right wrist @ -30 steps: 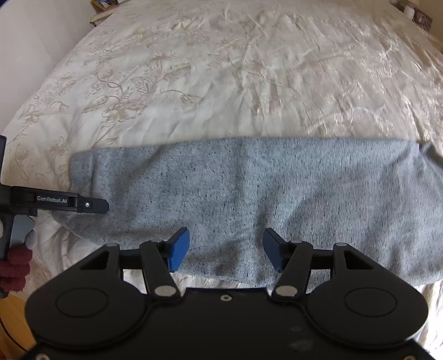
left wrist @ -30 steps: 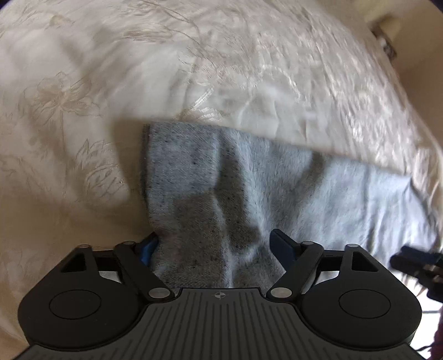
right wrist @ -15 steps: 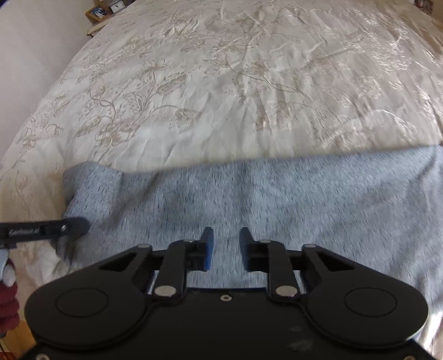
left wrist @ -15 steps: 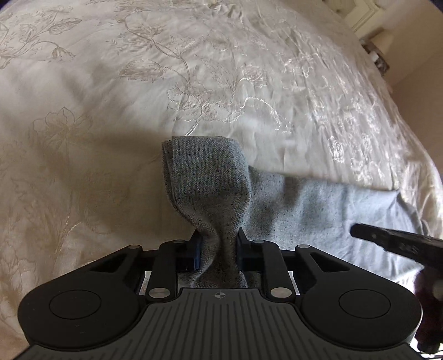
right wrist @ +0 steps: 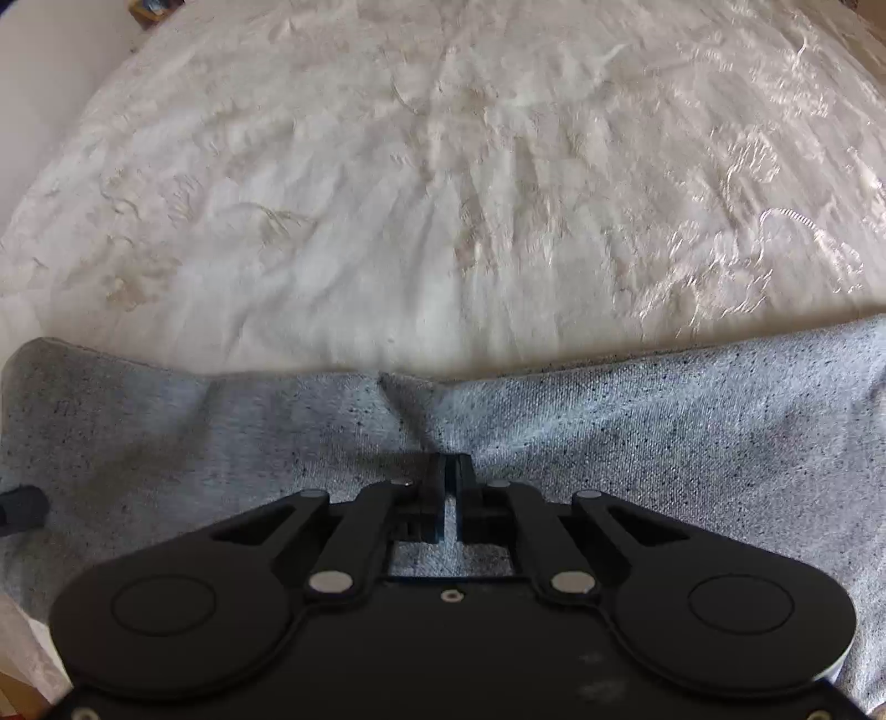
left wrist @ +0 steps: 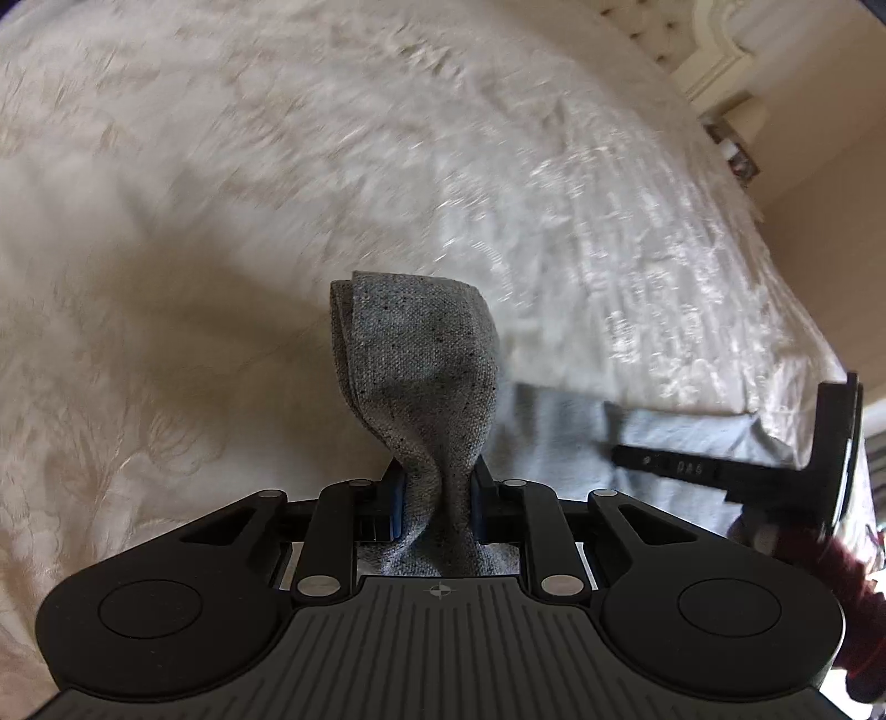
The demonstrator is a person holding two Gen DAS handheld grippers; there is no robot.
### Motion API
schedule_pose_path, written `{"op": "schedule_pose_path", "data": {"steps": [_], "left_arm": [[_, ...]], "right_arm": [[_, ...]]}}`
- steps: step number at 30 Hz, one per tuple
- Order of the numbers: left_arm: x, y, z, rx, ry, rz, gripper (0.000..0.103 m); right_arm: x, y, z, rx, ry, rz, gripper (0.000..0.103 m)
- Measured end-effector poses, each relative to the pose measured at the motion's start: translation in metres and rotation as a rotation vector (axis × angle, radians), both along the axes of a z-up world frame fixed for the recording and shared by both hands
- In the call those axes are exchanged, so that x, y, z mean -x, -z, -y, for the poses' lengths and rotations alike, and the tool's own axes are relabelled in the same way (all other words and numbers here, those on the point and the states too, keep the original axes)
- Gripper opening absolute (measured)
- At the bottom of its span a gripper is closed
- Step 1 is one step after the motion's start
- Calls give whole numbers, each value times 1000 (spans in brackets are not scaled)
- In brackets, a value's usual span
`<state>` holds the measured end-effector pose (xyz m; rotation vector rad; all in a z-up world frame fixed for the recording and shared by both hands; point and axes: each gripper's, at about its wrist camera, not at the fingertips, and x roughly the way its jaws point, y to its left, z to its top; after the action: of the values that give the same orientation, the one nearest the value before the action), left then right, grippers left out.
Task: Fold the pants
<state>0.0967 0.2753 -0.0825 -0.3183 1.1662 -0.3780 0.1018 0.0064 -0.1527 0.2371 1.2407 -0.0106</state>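
The grey speckled pants lie folded lengthwise in a long strip across the cream bedspread. My left gripper is shut on one end of the pants, which bunches up between the fingers and stands lifted off the bed. My right gripper is shut on the near edge of the pants around their middle, where a crease runs away from the fingertips. The right gripper also shows at the right edge of the left wrist view.
The cream embroidered bedspread fills the view beyond the pants. A nightstand with small items stands past the bed's far corner. A wooden shelf sits at the far left corner. A wall runs along the bed's left side.
Both grippers closed on the pants: the left on the end, the right on the middle edge. The left end has risen off the bed. Both views are moving.
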Motion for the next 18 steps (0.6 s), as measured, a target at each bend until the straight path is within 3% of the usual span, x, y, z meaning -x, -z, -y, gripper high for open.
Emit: {"op": "schedule_pose_path", "data": {"steps": [5,10,15,18], "left_arm": [[6,-33,33,18,47,74,20],[15,-53,97,26,132,137,20],[26,-39,183,1,223,154,20],[31,-18,237,-78,268,147,21]], "right_arm": [[36,-15,10,-69,24,24,9],[74,-19,38,-106,71,15,9],[108,-23,86,-120,130,13,12],[124,-24,120,-114,154,5,13]]}}
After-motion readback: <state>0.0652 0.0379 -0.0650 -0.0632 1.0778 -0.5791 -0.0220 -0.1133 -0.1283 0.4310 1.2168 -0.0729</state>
